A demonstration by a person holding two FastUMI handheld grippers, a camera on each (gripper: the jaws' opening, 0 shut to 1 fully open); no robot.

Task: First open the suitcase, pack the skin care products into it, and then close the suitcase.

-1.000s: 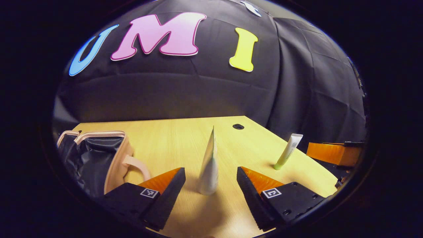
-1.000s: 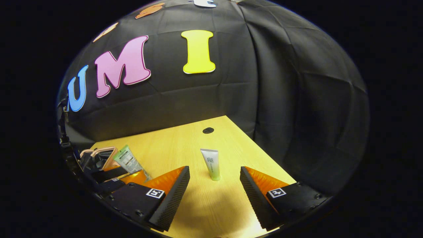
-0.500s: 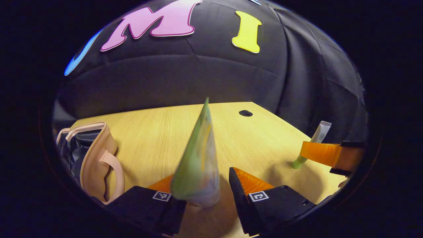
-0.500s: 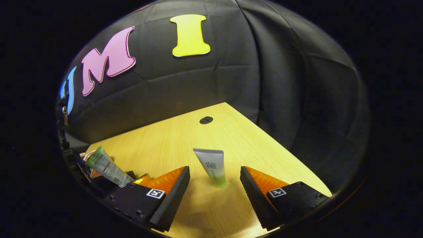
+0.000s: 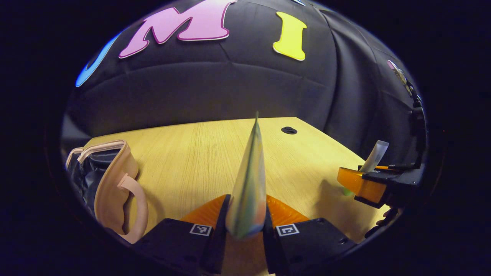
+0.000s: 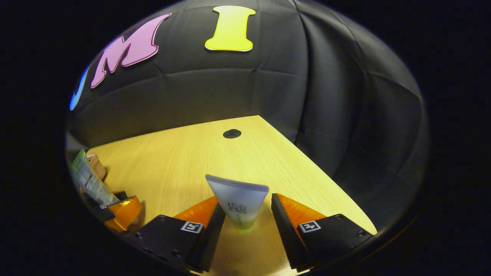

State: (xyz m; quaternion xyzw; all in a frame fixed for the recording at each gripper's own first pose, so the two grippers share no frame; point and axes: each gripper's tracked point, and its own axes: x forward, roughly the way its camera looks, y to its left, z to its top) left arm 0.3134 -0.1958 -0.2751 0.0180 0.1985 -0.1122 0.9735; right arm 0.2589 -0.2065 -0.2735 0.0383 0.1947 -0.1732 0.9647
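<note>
My left gripper (image 5: 245, 214) is shut on a green and white tube (image 5: 249, 180), which stands edge-on, crimped end up, between the fingers. The pink suitcase (image 5: 111, 184) lies open at the left, showing its black lining and a handle. In the right gripper view, a white tube with a green cap (image 6: 238, 199) stands cap-down on the table between the fingers of my right gripper (image 6: 245, 211), which is open and close around it. The left gripper (image 6: 122, 209) with its green tube (image 6: 90, 178) appears at the far left of that view.
The wooden table (image 6: 191, 161) has a dark cable hole (image 6: 231, 133) near its back edge. Its right edge runs close beside the white tube. Black cloth walls the booth behind and to the right.
My left gripper closed on the green tube and lifted it upright. My right gripper moved forward so the white tube now stands between its fingers.
</note>
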